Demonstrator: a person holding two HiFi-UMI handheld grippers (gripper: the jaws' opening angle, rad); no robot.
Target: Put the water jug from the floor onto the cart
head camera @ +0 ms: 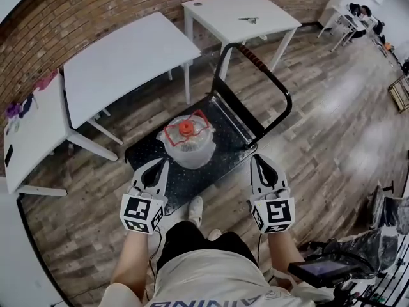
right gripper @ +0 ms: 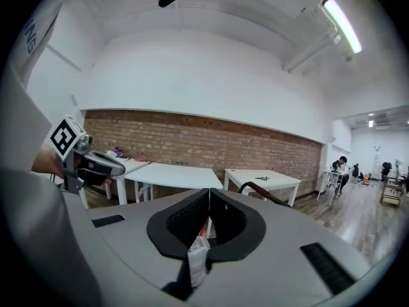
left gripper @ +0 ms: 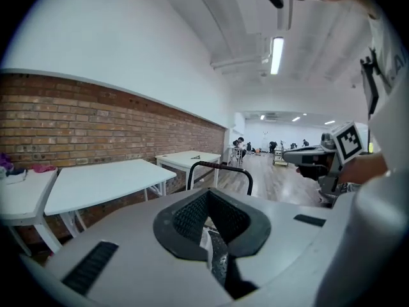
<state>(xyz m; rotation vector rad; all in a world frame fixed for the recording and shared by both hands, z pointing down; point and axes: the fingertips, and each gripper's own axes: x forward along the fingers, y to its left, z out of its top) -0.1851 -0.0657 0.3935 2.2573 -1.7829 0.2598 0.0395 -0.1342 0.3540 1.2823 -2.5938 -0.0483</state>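
Head view: water jug [head camera: 189, 142] upright on cart [head camera: 220, 132], probably heavy, slick. Best taken by red handle [head camera: 204, 115]. Left gripper [head camera: 160, 165], right gripper [head camera: 257, 160] closed, empty.

Clear water jug [head camera: 189, 147] with a red cap, black speckled cart [head camera: 225, 147], white tables [head camera: 121, 66], reddish brick wall [head camera: 96, 11] upper left, grey-brown plank floor [head camera: 332, 107].

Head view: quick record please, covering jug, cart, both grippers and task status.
water jug: clear, red cap, upright on the cart deck
cart: black deck, handle raised on the far side
left gripper: fingers together, empty, clear of the jug
right gripper: fingers together, empty, by the cart's near right corner
task status: jug is off the floor and on the cart
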